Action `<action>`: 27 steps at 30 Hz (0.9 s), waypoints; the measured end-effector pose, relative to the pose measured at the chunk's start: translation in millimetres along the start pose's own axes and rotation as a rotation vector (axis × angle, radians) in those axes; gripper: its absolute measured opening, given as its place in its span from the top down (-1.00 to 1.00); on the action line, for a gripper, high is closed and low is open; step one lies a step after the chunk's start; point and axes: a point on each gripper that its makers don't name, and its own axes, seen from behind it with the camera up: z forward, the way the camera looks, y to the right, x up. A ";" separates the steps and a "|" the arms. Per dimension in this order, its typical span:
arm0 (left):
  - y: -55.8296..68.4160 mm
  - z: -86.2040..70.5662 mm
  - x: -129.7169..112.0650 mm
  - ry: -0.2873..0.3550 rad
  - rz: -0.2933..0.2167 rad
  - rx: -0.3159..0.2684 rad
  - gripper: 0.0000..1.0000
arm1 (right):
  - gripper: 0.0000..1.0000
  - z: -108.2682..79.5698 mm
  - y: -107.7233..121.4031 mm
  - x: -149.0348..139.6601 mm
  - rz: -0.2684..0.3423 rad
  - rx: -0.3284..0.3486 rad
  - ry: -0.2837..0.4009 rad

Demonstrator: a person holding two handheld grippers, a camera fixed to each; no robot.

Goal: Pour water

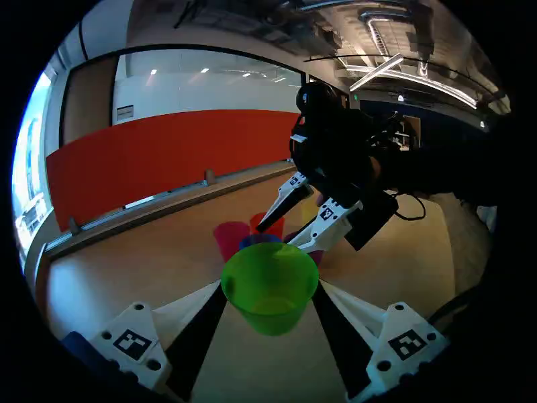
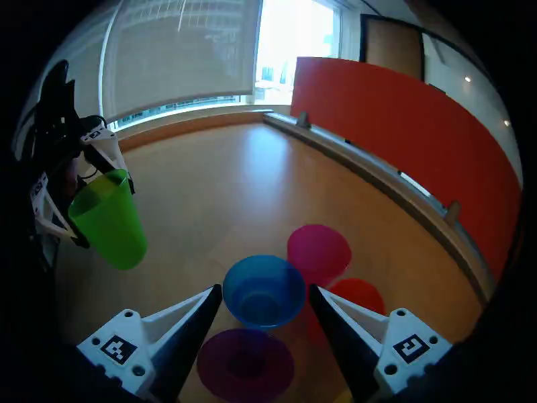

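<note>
A translucent green cup sits between the fingers of my left gripper, which is shut on it just below the rim. In the right gripper view this green cup hangs tilted at the far left, above the wooden floor, in the left gripper. My right gripper is shut on a blue cup, raised a little over the other cups. From the left gripper view the right gripper reaches down behind the green cup. Whether either cup holds water is unclear.
On the floor by the blue cup stand a pink cup, a red cup and a purple cup. A red wall panel and a low ledge run along one side. A person's dark sleeve holds the right gripper.
</note>
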 end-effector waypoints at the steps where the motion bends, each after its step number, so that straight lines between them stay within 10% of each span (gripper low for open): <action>1: -0.2 -0.1 0.1 0.000 0.000 0.000 -0.72 | -1.00 0.8 -0.1 -0.5 -0.001 0.000 -0.002; 27: 0.0 -0.1 0.4 0.010 -0.003 -0.009 -0.72 | -1.00 14.0 -1.8 -3.8 -0.052 -0.015 -0.054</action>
